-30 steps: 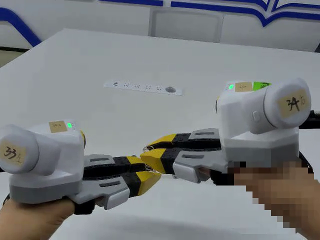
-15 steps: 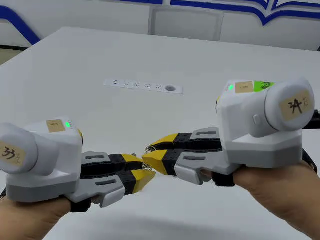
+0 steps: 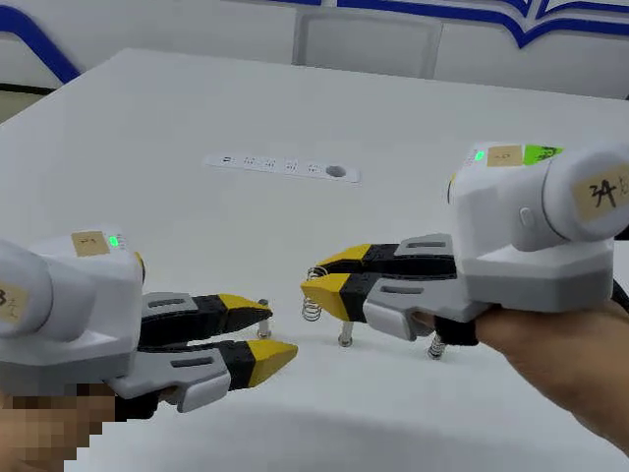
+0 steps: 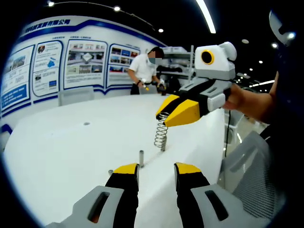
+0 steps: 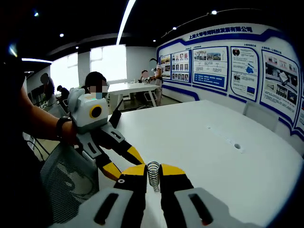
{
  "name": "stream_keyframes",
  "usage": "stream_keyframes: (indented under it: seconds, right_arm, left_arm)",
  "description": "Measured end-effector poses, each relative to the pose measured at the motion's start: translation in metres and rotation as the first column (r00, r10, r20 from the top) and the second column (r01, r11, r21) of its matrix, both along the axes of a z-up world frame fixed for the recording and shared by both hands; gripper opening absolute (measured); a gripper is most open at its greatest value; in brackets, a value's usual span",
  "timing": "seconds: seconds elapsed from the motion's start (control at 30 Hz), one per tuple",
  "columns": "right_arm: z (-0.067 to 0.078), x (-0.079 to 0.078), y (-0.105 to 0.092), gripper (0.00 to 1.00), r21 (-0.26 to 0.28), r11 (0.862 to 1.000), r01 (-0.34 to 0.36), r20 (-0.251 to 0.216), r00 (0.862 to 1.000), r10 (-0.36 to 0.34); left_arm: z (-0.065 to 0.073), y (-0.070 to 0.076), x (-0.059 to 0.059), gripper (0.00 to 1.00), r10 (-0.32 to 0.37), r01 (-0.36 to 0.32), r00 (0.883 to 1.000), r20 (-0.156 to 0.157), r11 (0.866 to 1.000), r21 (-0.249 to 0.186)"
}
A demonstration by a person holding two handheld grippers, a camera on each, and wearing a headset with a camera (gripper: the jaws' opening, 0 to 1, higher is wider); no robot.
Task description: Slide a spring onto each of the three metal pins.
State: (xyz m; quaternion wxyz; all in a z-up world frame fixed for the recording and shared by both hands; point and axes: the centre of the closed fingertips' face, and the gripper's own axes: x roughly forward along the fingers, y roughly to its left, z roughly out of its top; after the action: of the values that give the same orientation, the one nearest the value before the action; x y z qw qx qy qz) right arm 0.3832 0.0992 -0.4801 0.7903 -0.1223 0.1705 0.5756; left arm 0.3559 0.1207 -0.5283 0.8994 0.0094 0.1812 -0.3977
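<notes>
Watch the spring [image 3: 312, 308]
Your right fingers [image 3: 329, 292] pinch it beside the pin [image 3: 345, 337]; left fingers [image 3: 265, 359] gape empty; any tilt could jam it.

table [image 3: 147, 128] — white | power strip [image 3: 280, 169] flat, mid-table | metal pins [image 3: 345, 338] upright — near side
</notes>
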Motion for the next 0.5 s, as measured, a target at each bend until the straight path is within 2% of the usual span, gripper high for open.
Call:
stream_keyframes:
  seconds: [0.23,0.5]
  right_arm:
    - [0.000,0.018,-0.011,0.11,0.001,0.999,0.053,0.018,0.998,-0.053]
    - [-0.008,0.038,-0.022,0.11,-0.002,0.994,0.109,0.025,0.994,-0.109]
  left_arm:
    - [0.007,0.013,-0.003,0.41,0.024,-0.024,1.000,0.015,1.000,-0.007]
    - [0.017,0.024,-0.003,0.50,0.038,-0.038,0.999,0.035,0.999,0.003]
